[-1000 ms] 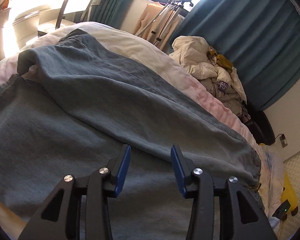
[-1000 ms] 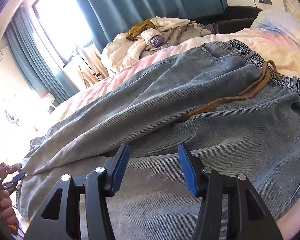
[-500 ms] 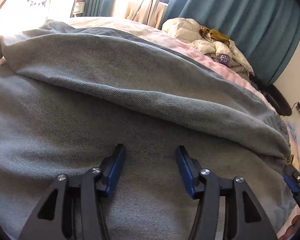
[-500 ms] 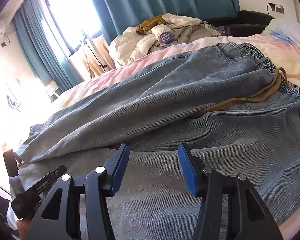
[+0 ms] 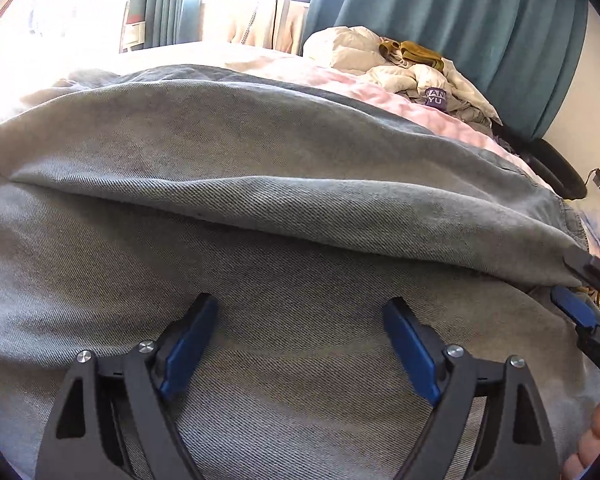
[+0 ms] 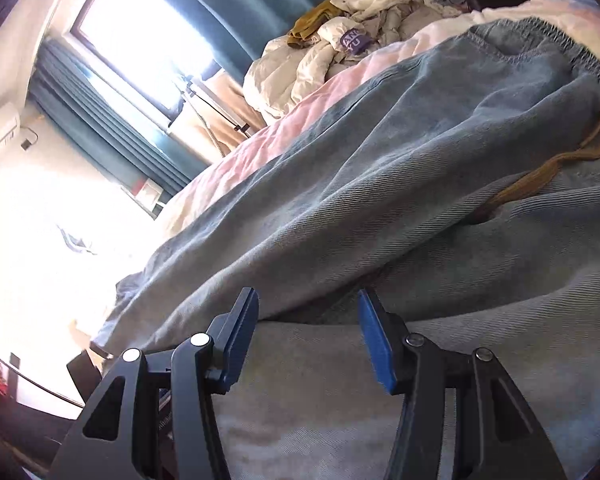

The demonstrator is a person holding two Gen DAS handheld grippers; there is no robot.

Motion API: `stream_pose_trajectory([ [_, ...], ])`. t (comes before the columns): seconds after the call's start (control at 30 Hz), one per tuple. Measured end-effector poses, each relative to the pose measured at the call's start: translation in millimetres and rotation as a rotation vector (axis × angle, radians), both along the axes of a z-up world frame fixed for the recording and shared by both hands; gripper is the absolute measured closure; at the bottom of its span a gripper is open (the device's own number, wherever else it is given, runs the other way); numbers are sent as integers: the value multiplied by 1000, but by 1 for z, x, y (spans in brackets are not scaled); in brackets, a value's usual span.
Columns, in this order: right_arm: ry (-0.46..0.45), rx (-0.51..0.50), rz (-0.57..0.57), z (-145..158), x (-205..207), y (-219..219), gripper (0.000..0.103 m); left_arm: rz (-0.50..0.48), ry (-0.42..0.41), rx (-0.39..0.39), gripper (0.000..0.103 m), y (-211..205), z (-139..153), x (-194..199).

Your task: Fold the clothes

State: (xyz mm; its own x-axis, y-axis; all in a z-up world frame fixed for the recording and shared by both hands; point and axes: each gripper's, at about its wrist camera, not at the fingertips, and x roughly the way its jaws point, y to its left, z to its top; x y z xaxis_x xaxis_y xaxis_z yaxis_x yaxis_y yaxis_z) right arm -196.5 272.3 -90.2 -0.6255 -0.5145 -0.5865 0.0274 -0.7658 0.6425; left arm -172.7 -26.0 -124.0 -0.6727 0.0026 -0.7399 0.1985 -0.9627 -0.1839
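Observation:
Light blue jeans (image 5: 284, 184) lie spread over the bed, one leg folded on top of the other along a long crease. My left gripper (image 5: 300, 302) hovers low over the lower layer of denim; its jaws are opening wide and hold nothing. At the right edge of that view my right gripper (image 5: 576, 296) reaches in near the waist end, with a hand (image 5: 596, 436) behind it. In the right wrist view the right gripper (image 6: 308, 296) stands open at the crease of the jeans (image 6: 400, 184), gripping nothing. A brown drawstring (image 6: 540, 176) trails from the elastic waistband (image 6: 540, 36).
A pile of white and grey clothes (image 5: 412, 72) sits at the far side of the bed on the pink bedspread (image 5: 364, 92). Teal curtains (image 5: 480, 20) and a bright window (image 6: 140, 40) stand behind. A black seat (image 5: 556, 168) is beside the bed.
The left gripper has dropped close to the denim and its jaws have spread much wider. The right gripper has rolled and moved nearer the crease, its opening unchanged.

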Motion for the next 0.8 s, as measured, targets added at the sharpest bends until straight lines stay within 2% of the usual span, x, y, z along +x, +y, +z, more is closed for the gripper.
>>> stream_pose_trajectory([
  [0.2,-65,-157,-21,-26,-42,3,49,2,-8,-27,16,3,1,3],
  [0.37,-83,-202,-49,-39,-57,7,49,2,-21,-36,16,2,3,5],
  [0.5,-80,-192,-50,-37,-56,7,51,5,-28,-26,16,0,5,6],
  [0.53,-80,-187,-50,-36,-56,7,56,6,-30,-26,16,0,5,7],
  [0.6,-94,-181,-44,-37,-56,6,73,8,-31,-22,16,-1,5,7],
  [0.63,-100,-183,-41,-38,-56,6,86,9,-31,-20,16,-2,6,7],
  [0.8,-111,-194,-33,-32,-47,2,94,13,-31,-5,16,-5,7,11],
])
